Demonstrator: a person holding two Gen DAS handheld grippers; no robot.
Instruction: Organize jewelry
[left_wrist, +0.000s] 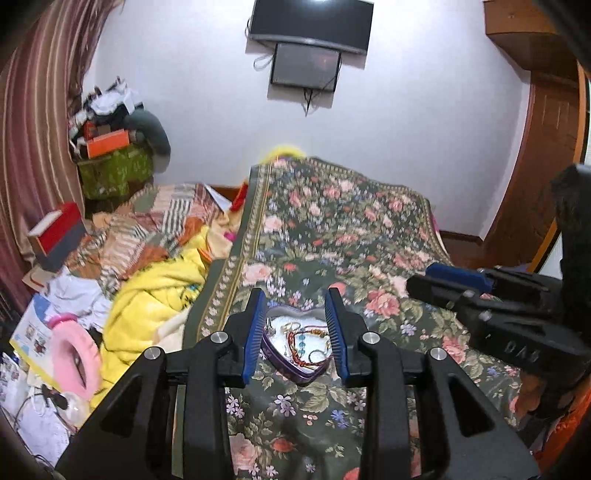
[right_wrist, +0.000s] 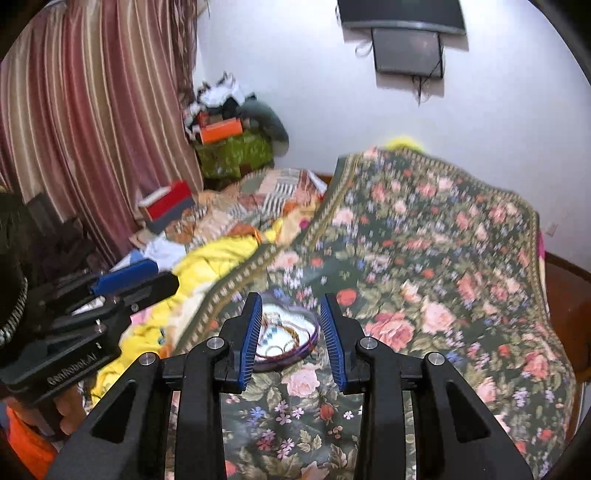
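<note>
Left gripper (left_wrist: 295, 332) is spread wide & empty; right gripper (right_wrist: 291, 332) likewise wide, nothing between the pads. Both hover above the bed, aimed at the same thing.

Key relation: the heart-shaped tin (left_wrist: 300, 374) sits straight ahead of & below each gripper, framed between the blue pads in both wrist views. Its pointed end faces the left gripper, lobes away, so the long axis runs roughly along that gripper's reach. Neither gripper touches it. Which is nearer: can't tell for sure, both look about equal.

Tin look: shallow, purple wall, pale inside, lid off. Inside lies a tangle – red cord bracelet w/ blue-green beads (left_wrist: 301, 341), a few thin rings & hoops, a gold-ish chain. Pieces overlap, so picking one out cleanly looks fiddly, prob. needs a narrow pinch from above.

Under the tin: floral bedspread (left_wrist: 369, 229), soft, so the tin could tip if pressed. Left of the grippers, a yellow blanket (left_wrist: 155, 295). Farther off, striped curtain (right_wrist: 92, 110) & a wall-mounted TV (left_wrist: 310, 22).
</note>
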